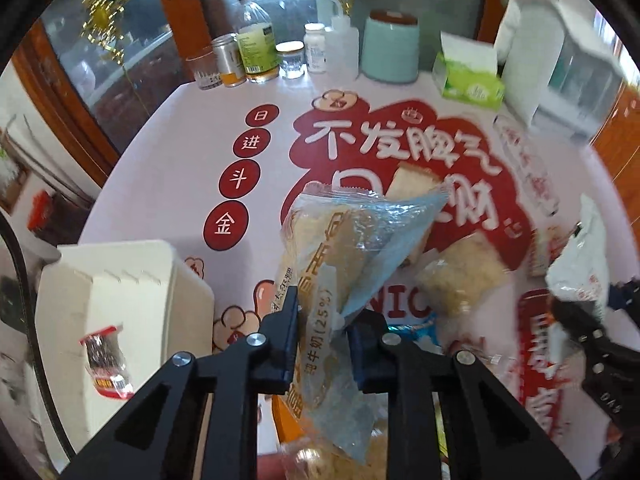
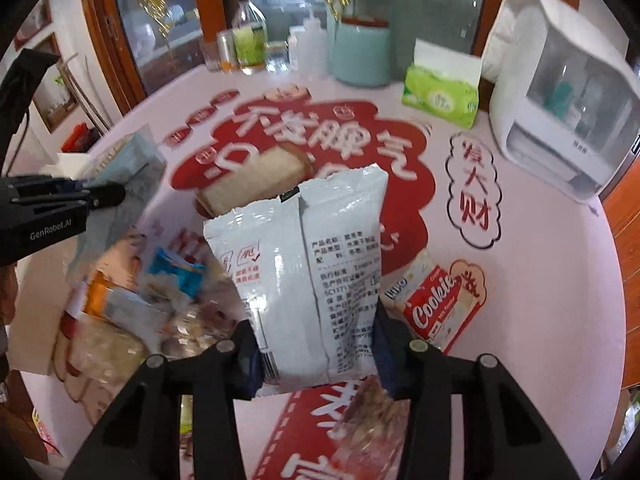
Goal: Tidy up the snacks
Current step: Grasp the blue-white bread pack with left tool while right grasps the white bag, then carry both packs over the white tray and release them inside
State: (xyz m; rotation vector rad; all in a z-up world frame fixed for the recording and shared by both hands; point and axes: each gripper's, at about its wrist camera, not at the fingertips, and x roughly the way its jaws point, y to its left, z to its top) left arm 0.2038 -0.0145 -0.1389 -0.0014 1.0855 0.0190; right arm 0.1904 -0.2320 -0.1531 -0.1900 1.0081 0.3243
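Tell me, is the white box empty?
No. The white box holds one small red-ended snack packet, seen lying inside it; nothing else shows in there.

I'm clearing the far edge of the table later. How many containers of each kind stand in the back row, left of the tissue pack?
Bottles: 3
Drinking glass: 1
Metal can: 1
Small glass jar: 1
Teal canister: 1
Total: 7
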